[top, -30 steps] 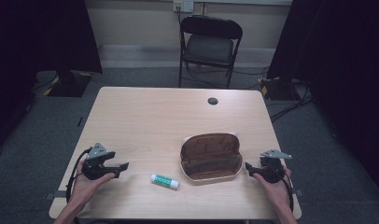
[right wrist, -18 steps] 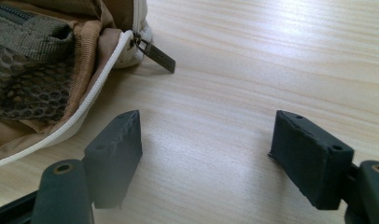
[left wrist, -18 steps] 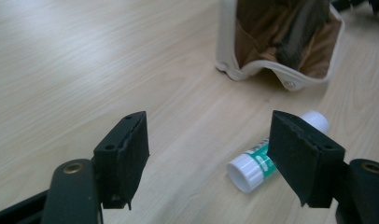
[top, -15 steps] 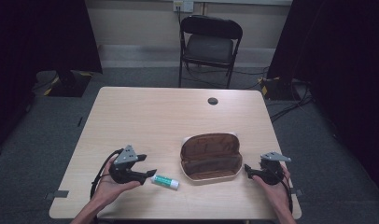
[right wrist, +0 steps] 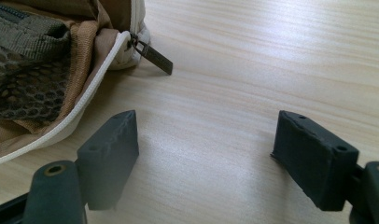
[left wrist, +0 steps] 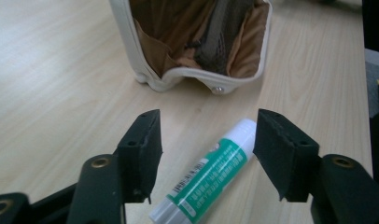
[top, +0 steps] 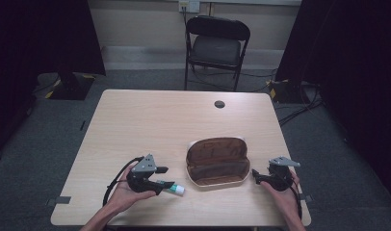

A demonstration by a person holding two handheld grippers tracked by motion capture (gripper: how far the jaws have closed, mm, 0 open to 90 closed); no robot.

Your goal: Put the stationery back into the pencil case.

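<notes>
A green and white glue stick (top: 173, 188) lies on the wooden table (top: 155, 125) near the front edge. My left gripper (top: 165, 178) is at it. In the left gripper view the glue stick (left wrist: 211, 175) lies between the jaws, which have just been closing; a gap remains on each side, so my left gripper (left wrist: 207, 137) is open. A white pouch with brown lining (top: 216, 162) lies unzipped just right of the stick. My right gripper (top: 255, 174) rests open by the pouch's right end, its jaws having just opened wider with nothing between them. The pouch's zipper pull (right wrist: 152, 56) lies beyond my right gripper (right wrist: 204, 135).
A small dark round hole (top: 219, 104) is set in the table near its far edge. A black folding chair (top: 216, 48) stands behind the table. Cables trail from both grippers over the front edge.
My left hand moved right along the front edge to the glue stick, and its jaws now straddle it. The right hand stayed beside the pouch.
</notes>
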